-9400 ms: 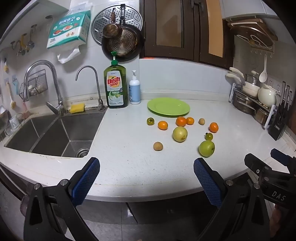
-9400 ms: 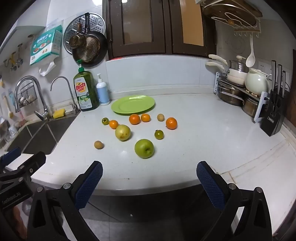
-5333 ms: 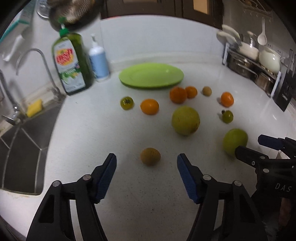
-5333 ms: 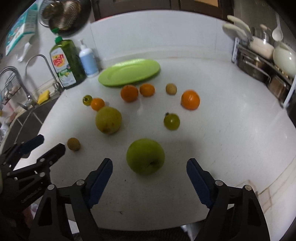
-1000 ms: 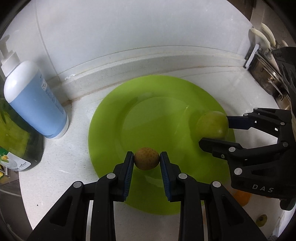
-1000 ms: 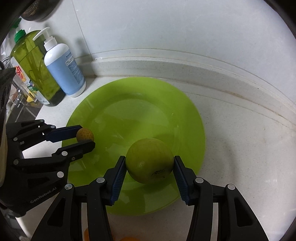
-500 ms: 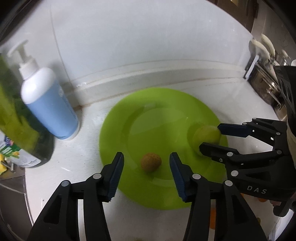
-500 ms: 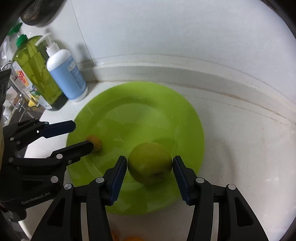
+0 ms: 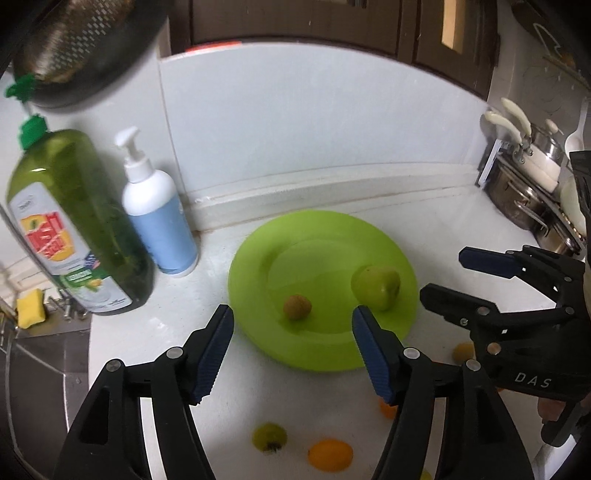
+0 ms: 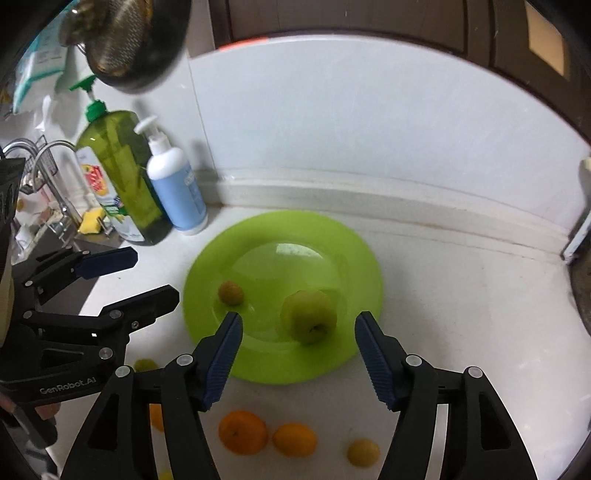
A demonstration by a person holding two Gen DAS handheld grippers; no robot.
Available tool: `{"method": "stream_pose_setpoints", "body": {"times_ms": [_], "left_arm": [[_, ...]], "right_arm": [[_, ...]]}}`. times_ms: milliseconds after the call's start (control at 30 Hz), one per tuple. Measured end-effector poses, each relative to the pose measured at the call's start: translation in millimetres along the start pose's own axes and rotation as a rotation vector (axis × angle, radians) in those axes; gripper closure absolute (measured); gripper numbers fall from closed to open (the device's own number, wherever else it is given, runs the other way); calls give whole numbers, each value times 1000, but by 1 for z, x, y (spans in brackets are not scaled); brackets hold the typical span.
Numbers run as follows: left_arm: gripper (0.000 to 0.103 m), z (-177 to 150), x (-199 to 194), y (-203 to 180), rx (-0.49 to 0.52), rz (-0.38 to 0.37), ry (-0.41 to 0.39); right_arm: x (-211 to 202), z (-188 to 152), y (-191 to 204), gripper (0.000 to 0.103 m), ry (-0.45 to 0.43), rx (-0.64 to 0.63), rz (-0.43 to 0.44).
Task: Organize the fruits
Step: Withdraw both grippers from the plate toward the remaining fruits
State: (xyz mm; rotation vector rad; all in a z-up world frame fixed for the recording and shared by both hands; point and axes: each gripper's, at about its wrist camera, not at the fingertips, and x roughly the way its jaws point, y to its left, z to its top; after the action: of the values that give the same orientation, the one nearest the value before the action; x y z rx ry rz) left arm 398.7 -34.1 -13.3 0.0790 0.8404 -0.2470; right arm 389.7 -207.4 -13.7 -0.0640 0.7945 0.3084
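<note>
While both tools hang above the near part of the white table (image 9: 332, 406), the room around them reads as a kitchen corner: a pale backsplash (image 9: 314, 129) rises along the table's far edge, dark wooden cabinets (image 9: 295, 18) sit above it, and a dark pan (image 9: 74, 48) hangs on the wall at the far left. A green dish soap bottle (image 9: 74, 229) and a white and blue pump bottle (image 9: 159, 221) stand upright side by side near the table's far left, with a yellow sponge (image 9: 29, 308) beside the sink edge. Steel pots on a rack (image 9: 524, 184) fill the far right corner.

The green plate (image 9: 321, 354) lies flat close to the far edge. On it rest a green apple (image 9: 375, 288), towards the plate's right side, and a small brown fruit (image 9: 297, 306) well apart to its left. The apple is tipped, its stem dimple facing the near edge in the right wrist view (image 10: 308, 314); the brown fruit is round, with no long axis I can tell.

The left tool (image 9: 291, 343) has its jaws opening, nothing between them, the brown fruit lying beyond. The right tool (image 10: 297, 349) is likewise opening and empty, the apple beyond its tips.

Oranges (image 10: 242, 432) and smaller yellow-green fruits (image 9: 269, 437) lie loose on the table nearer than the plate.
</note>
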Motion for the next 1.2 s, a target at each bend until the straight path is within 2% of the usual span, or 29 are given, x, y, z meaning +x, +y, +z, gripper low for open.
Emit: {"method": "stream_pose_setpoints", "body": {"times_ms": [333, 600, 967, 1200], "left_arm": [[28, -24, -56, -18, 1, 32, -84], [24, -51, -88, -34, 15, 57, -123], [23, -93, -104, -51, 10, 43, -119], [23, -115, -105, -62, 6, 35, -109]], "right_arm": [[-56, -27, 10, 29, -104, -4, -54], [-87, -54, 8, 29, -139, 19, -69], [-114, -93, 14, 29, -168, 12, -106], [-116, -118, 11, 29, -138, 38, -96]]}}
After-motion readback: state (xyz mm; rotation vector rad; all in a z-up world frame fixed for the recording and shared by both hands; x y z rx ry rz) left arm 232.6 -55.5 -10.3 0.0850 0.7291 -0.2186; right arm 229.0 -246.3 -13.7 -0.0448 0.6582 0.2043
